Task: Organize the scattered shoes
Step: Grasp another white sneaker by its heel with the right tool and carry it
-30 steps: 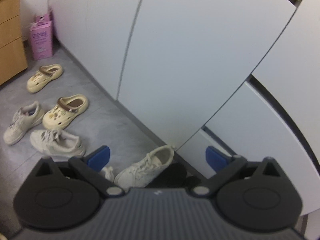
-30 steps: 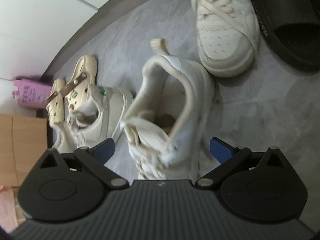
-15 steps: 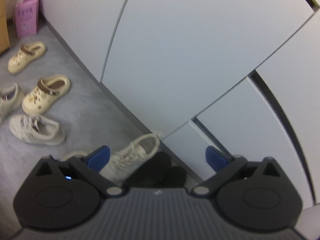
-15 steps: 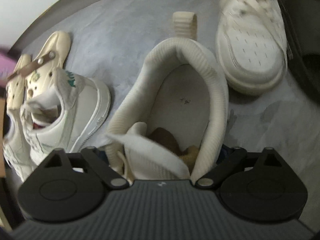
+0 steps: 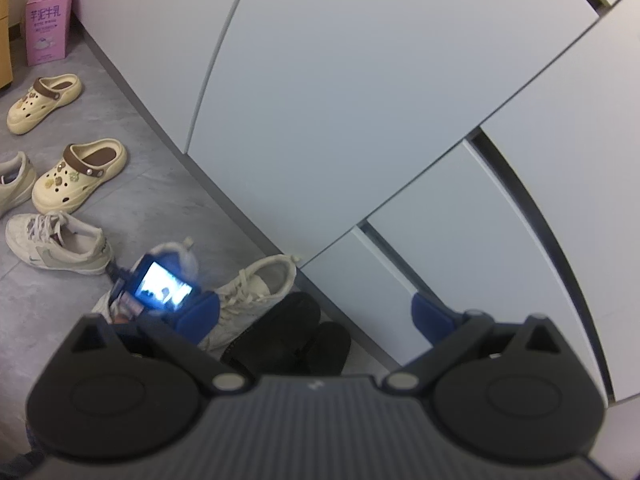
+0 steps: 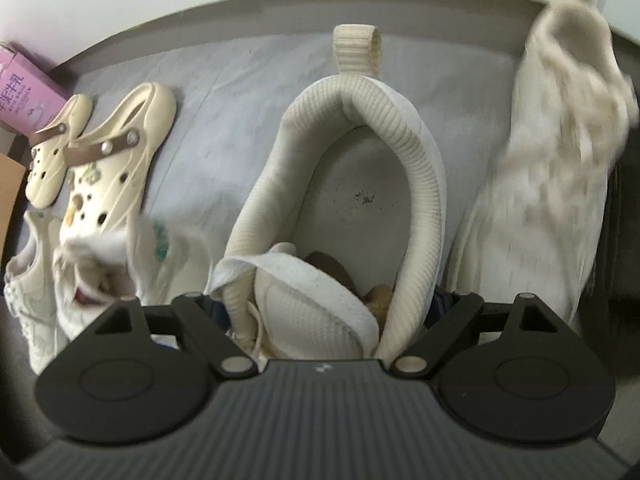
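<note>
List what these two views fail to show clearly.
- Right claw fingertips: right wrist view, hidden by the cream sneaker between them.
- Laced sneaker: right wrist view, motion-blurred.
- Black slippers: left wrist view, partly hidden by the left claw body.
- Pink carton print: too small.

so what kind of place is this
Probably a home entryway or a hall: shoes lie on the grey tiled floor, like the cream clogs, beside tall white cupboard doors.

The pink carton (image 5: 46,28) bears the Chinese characters "芋泥牛乳".
</note>
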### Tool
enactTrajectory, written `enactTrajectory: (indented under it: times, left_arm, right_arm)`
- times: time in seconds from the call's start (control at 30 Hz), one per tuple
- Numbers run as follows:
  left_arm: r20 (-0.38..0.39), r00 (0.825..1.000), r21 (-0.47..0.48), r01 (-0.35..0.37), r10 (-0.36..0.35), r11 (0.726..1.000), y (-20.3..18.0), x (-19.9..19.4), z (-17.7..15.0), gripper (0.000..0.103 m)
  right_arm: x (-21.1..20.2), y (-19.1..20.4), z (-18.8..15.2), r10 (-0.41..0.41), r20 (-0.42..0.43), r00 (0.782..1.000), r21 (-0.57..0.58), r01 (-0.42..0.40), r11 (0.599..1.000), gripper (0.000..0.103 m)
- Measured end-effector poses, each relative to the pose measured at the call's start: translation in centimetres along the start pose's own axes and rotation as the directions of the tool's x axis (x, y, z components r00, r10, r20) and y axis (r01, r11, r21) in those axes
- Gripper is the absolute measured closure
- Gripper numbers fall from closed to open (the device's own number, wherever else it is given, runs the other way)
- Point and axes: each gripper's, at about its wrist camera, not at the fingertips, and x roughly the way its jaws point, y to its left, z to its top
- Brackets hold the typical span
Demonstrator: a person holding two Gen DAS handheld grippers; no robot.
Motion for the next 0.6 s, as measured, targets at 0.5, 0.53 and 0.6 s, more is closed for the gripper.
enactTrajectory:
  times: [0.5,0.53,0.6]
  left_arm:
    - [-0.037,0.999,-0.011,-0.024,0.024,1.000,-0.3,2.6,0.9,0.000]
    - [-0.039,0.999,-0.011,-0.028,0.028,1.000,-0.3,2.8,0.9,0.000]
    - [-0.047,0.998,-0.004,-0.032,0.031,0.999,-0.6,3.3,0.8,0.000]
  right_arm:
    - [3.6,-4.4,10.9,-0.064,-0.057,0.996,0.067,0.068,0.995,0.014]
    - [3.8,-4.3,11.2,-0.066,-0.062,0.996,0.072,0.071,0.995,0.014]
    - [4.4,-4.2,11.6,-0.069,-0.069,0.995,0.083,0.075,0.994,0.014]
